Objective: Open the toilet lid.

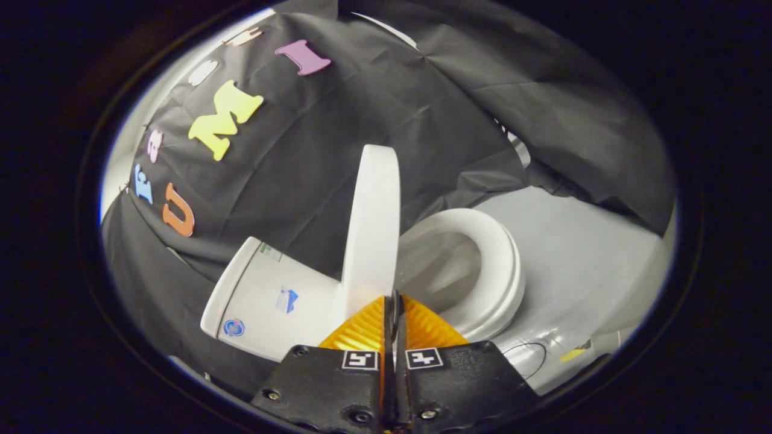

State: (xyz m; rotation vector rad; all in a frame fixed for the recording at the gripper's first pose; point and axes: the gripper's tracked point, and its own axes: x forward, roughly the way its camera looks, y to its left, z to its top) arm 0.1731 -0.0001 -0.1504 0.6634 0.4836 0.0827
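There is 1 view, a fisheye camera riding on the tool (395, 301) and looking forward along its 2 fingers, which come up from the bottom of the view pressed together with no gap. The camera sits close to the toilet (386, 271) and is rolled, so the toilet appears tilted: its tank (265, 298) lies beyond the fingers to the left, the raised lid (374, 223) stands edge-on straight ahead of the fingertips, and the seat (491, 265) opens to the right. Beyond them the view faces the black cloth wall (362, 108), with pale floor (585, 259) to the right.
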